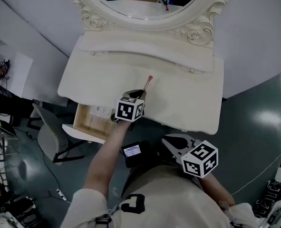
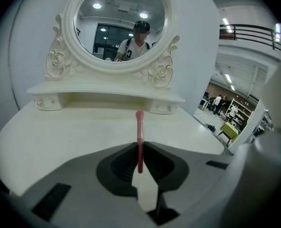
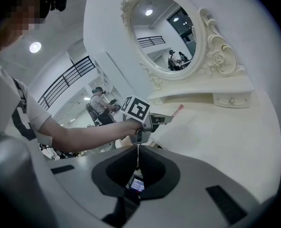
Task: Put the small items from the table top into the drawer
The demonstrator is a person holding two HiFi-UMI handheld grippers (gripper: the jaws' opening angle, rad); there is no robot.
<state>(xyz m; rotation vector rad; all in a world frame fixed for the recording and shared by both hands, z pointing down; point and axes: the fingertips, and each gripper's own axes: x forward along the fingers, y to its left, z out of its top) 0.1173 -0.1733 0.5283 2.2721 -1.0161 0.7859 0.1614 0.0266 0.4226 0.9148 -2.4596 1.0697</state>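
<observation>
Left gripper (image 1: 142, 94) is clamped on the slim pink brush (image 1: 149, 81), tip pointing one o'clock over the table top (image 1: 188, 99). The open drawer (image 1: 89, 121) sits at eight o'clock, near this hand. Right gripper (image 3: 138, 149) is closed and empty.

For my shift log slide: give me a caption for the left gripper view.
Left gripper clamps a slim pink brush over the white dressing table, pointing toward its oval mirror.

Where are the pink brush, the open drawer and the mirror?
pink brush (image 2: 140, 134), left gripper view, on its handle.
open drawer (image 1: 89, 123), head view, on its bare wooden bottom.
mirror (image 2: 97, 27), left gripper view, on the glass.
</observation>
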